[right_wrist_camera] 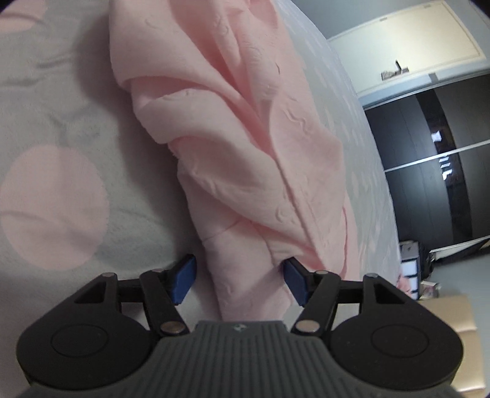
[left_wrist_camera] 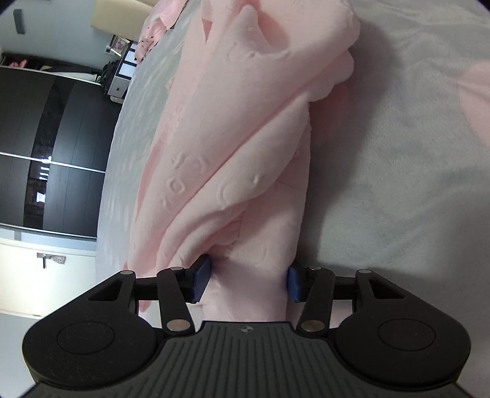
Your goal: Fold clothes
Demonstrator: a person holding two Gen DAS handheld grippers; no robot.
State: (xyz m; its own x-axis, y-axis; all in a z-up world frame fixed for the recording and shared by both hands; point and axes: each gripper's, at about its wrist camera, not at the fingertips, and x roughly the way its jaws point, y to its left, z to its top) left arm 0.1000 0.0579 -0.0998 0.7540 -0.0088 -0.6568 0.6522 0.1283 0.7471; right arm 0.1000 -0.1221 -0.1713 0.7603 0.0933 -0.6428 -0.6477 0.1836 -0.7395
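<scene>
A pale pink fleece garment point(left_wrist_camera: 232, 137) with embossed patterns lies bunched in long folds on the grey bedspread point(left_wrist_camera: 398, 183). My left gripper point(left_wrist_camera: 248, 280) is shut on its near end; both blue pads point(left_wrist_camera: 202, 277) touch the cloth, which fills the gap. In the right wrist view the same pink garment point(right_wrist_camera: 245, 147) runs away from my right gripper point(right_wrist_camera: 239, 280). Its jaws stand apart around a fold. The right pad point(right_wrist_camera: 294, 280) touches the cloth, while the left pad point(right_wrist_camera: 183, 277) stands clear of it with bedspread showing between.
The grey bedspread point(right_wrist_camera: 61, 107) carries large pink dots point(right_wrist_camera: 52, 208). Beyond the bed's edge stand a dark sliding-door wardrobe point(left_wrist_camera: 46, 147), a white door point(right_wrist_camera: 407, 39), and small boxes and bags on the floor point(right_wrist_camera: 413, 269). Another pink cloth point(left_wrist_camera: 153, 27) lies far back on the bed.
</scene>
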